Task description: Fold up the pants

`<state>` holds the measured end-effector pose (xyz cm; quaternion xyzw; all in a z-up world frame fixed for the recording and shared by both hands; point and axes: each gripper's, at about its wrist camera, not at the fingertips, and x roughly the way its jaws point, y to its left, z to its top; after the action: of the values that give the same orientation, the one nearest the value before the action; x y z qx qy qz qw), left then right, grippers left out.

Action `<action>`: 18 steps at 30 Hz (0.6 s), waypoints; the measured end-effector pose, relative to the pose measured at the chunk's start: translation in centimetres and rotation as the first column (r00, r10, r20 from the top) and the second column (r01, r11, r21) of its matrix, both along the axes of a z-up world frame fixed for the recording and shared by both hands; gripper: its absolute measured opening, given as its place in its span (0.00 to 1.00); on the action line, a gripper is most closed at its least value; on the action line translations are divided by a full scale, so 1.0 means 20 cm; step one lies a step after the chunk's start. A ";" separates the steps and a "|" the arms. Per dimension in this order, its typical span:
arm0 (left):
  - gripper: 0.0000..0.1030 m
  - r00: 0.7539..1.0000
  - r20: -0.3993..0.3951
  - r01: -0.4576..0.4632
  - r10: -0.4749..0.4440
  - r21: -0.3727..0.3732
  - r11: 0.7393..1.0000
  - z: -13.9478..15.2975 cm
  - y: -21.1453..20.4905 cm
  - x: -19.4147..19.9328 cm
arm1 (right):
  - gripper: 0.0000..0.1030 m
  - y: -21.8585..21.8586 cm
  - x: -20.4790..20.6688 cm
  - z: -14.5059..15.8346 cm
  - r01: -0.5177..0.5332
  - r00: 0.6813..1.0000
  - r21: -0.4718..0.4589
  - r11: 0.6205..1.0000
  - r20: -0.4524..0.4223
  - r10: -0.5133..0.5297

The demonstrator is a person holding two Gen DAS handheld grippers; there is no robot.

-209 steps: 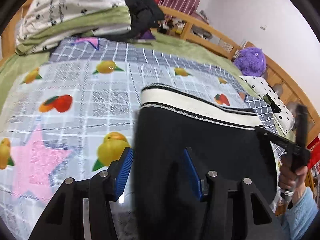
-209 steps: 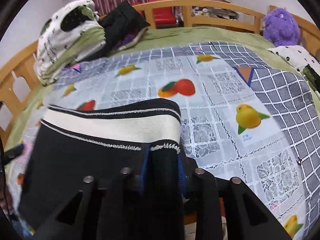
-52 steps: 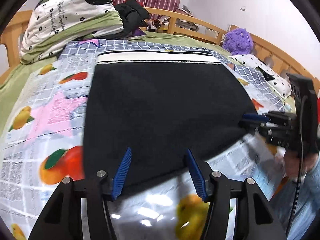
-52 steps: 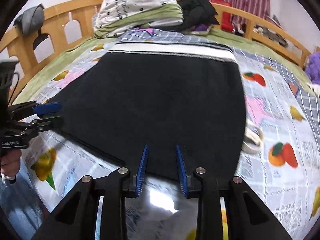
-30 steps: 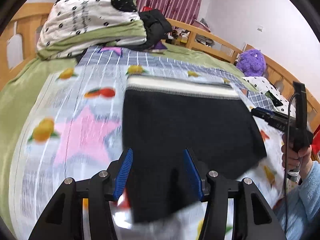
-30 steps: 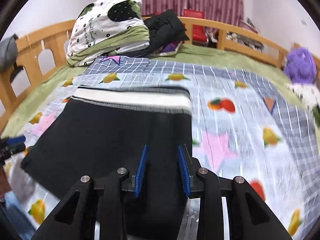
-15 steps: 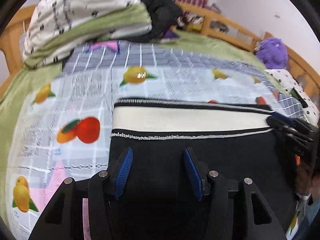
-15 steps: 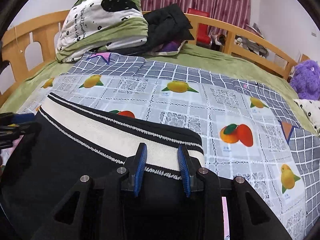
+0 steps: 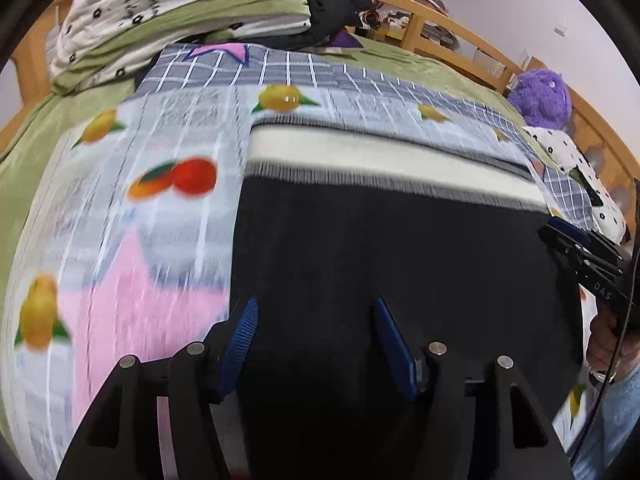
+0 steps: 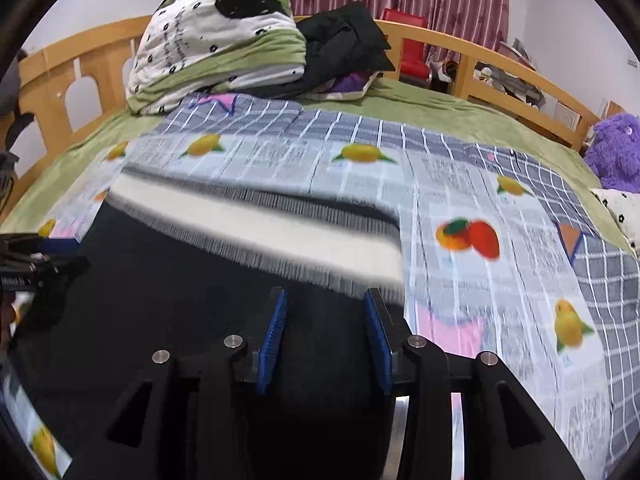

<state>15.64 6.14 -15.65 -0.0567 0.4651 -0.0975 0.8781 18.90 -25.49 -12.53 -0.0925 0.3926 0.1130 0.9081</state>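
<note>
Both tools gape over the pants (image 9: 380, 248), left tool (image 9: 314, 326) and right tool (image 10: 324, 314) near its edges, apparently having laid the fold.

A wooden-railed bed (image 10: 100, 68) under a green sheet (image 10: 460, 116), with a fruit-print checked blanket (image 10: 480, 184) spread over it. On the blanket lie black pants (image 9: 380, 248), cream waistband toward the headboard. Folded bedding (image 10: 216, 44) and dark clothes (image 10: 344, 40) are heaped at the head; a purple plush toy (image 10: 616, 148) sits at one side.
</note>
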 end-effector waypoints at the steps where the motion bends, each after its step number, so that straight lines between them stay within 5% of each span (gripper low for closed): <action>1: 0.57 1.000 0.004 -0.004 0.004 0.009 1.000 0.00 0.00 -0.05 | 0.38 0.00 -0.04 0.00 0.001 1.000 -0.002 1.000 0.001 -0.001; 12: 0.58 0.992 0.053 -0.116 0.113 0.063 0.991 0.01 -0.03 -0.57 | 0.39 -0.02 -0.55 -0.04 0.089 0.992 0.025 0.996 -0.095 -0.086; 18: 0.57 0.995 0.068 -0.087 0.078 0.129 0.988 0.15 -0.05 -0.77 | 0.38 -0.09 -0.75 0.06 0.119 0.984 0.090 0.989 -0.141 -0.106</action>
<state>0.29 5.05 -12.75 -0.0147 0.4402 -0.0318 0.8972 3.88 -27.34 -11.30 -0.0176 0.4522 0.0865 0.8876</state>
